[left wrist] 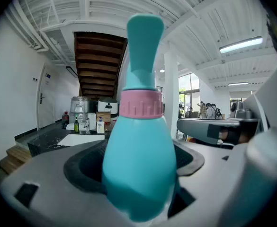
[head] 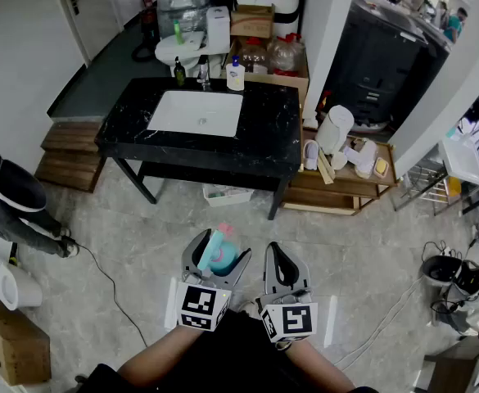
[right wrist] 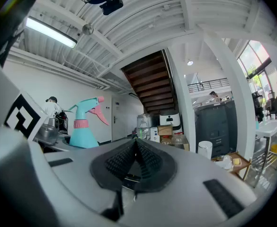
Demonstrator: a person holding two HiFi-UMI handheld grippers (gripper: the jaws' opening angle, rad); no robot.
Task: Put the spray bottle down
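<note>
A teal spray bottle [head: 219,254] with a pink collar and trigger stands upright between the jaws of my left gripper [head: 216,250], held well above the floor. In the left gripper view the bottle [left wrist: 138,160] fills the middle and the left gripper [left wrist: 139,200] is shut on its body. In the right gripper view the same bottle [right wrist: 84,126] shows at the left. My right gripper [head: 282,262] hangs beside the left one, its ribbed pads [right wrist: 150,161] pressed together on nothing. Both grippers are well short of the black table [head: 272,133] with a white sink [head: 196,111].
Several bottles [head: 235,75] stand at the table's far edge, and a small bin [head: 227,193] sits under it. A low wooden shelf [head: 345,185] with containers is to the right. A person [head: 18,207] crouches at the left, and a cable [head: 112,289] runs across the tiled floor.
</note>
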